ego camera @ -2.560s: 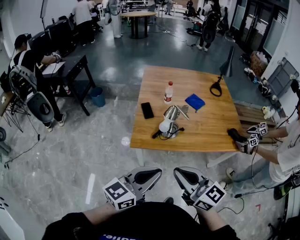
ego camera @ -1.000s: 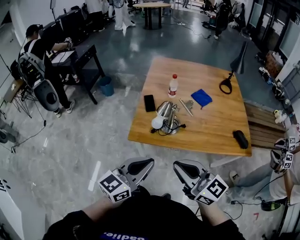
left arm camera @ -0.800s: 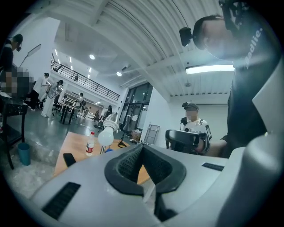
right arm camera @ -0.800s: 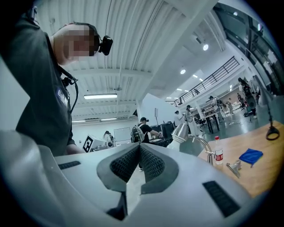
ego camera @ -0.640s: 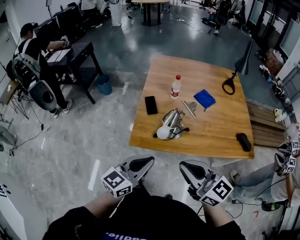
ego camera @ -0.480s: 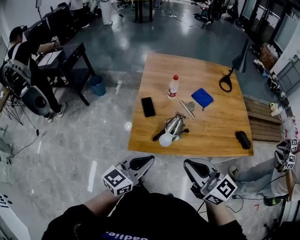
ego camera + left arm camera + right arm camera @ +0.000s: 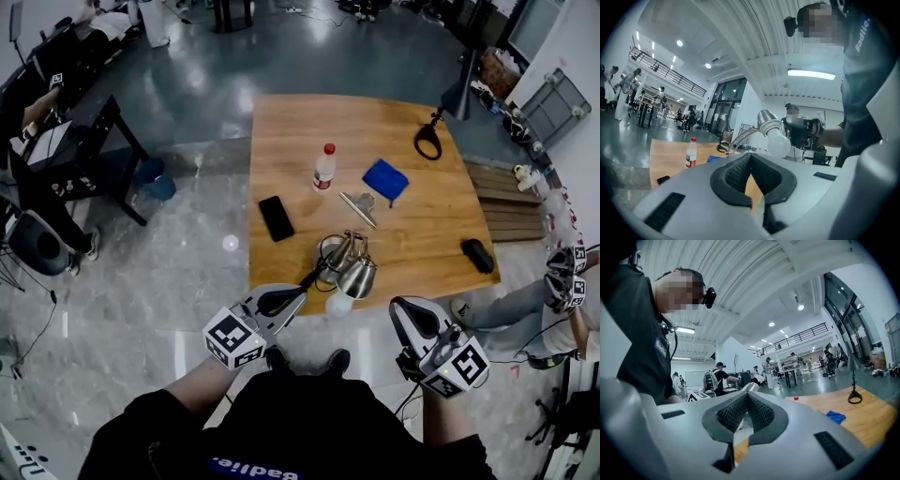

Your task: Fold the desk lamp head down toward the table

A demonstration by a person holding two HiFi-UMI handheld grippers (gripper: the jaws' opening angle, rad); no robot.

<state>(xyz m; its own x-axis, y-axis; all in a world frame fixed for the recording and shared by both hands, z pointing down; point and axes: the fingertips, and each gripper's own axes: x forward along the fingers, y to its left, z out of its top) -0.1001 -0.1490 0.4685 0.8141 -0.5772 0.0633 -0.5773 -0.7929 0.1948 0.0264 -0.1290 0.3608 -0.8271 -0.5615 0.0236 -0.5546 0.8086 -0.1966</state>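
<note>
Desk lamp [image 7: 349, 265] stands at the near edge of the wooden worktop [image 7: 441, 234] in the head view, its white bulb [image 7: 339, 303] reaching past that edge. The left tool [image 7: 302, 291] is just beside the lamp and the right tool [image 7: 397, 306] is near it. A bottle [image 7: 323, 167], a phone [image 7: 276, 217] and a blue cloth [image 7: 384, 180] lie farther back.

The left gripper view shows its jaws pressed together on nothing, with the lamp head and bulb beyond the tips.

The right gripper view shows its jaws likewise closed and empty, the lamp's metal head just behind them.
</note>
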